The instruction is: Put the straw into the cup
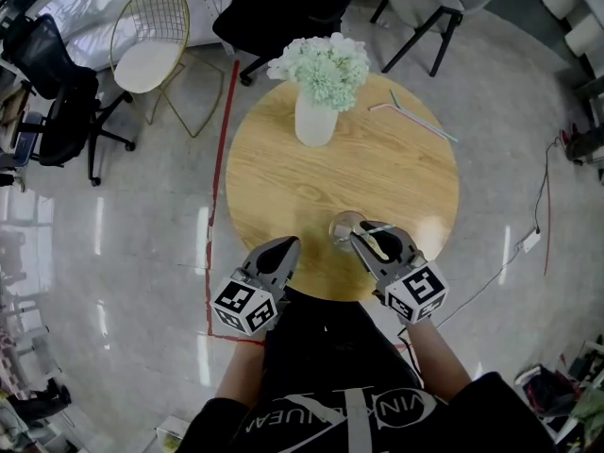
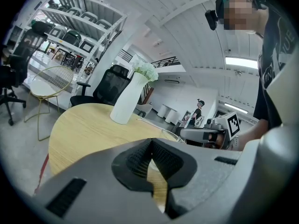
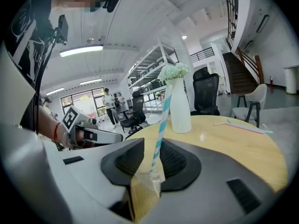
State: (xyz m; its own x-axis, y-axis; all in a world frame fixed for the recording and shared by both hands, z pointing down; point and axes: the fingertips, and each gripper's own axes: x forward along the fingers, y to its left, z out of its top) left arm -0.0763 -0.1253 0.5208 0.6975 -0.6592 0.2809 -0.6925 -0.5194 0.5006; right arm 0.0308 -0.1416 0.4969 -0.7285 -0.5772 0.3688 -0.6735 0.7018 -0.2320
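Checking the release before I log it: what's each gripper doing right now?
Left gripper: tongs closed, empty.
Right gripper: tongs slightly open, striped straw standing between them, apparently unclamped.

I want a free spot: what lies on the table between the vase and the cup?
Nothing: only bare tabletop separates the vase and the cup, as the head view shows.

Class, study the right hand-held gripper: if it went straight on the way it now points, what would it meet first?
The right hand-held gripper would first meet the blue-and-white striped straw standing between its open jaws, then probably the clear plastic cup holding it; depth is unclear.
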